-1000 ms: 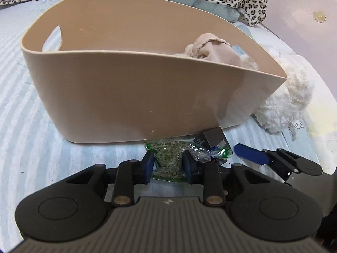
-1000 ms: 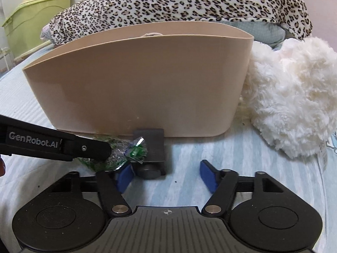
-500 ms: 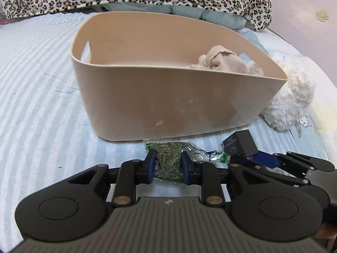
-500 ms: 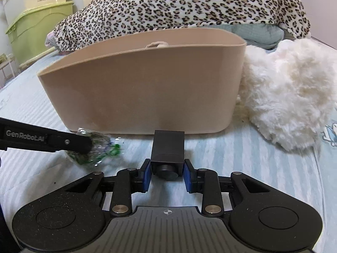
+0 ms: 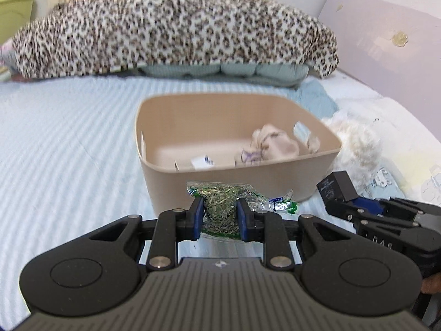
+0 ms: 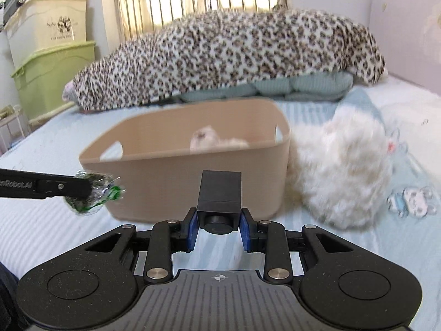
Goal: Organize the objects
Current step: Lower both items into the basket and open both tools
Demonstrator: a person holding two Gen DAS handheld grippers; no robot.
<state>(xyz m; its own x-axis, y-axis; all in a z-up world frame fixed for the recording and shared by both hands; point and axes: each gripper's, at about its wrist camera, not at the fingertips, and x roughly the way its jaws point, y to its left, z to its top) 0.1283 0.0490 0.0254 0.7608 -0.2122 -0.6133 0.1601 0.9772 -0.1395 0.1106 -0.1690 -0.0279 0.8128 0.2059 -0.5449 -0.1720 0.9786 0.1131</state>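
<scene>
My left gripper (image 5: 220, 215) is shut on a clear bag of green dried herbs (image 5: 223, 207) and holds it in the air in front of the beige tub (image 5: 289, 171). The bag also shows in the right wrist view (image 6: 91, 193). My right gripper (image 6: 219, 227) is shut on a small black box (image 6: 219, 193), lifted before the tub (image 6: 165, 187). The box shows in the left wrist view (image 5: 337, 186) at the right. The tub holds a beige cloth (image 5: 275, 144) and small white packets (image 5: 202, 161).
The tub stands on a striped light-blue bed (image 5: 69, 151). A fluffy white plush (image 6: 339, 173) lies against its right side. A leopard-print blanket (image 5: 171, 33) lies behind it. Green and cream storage bins (image 6: 49, 55) stand at the far left.
Both grippers have risen and pulled back from the tub with the herb bag and the black box held. The tub's inside now shows from above.
</scene>
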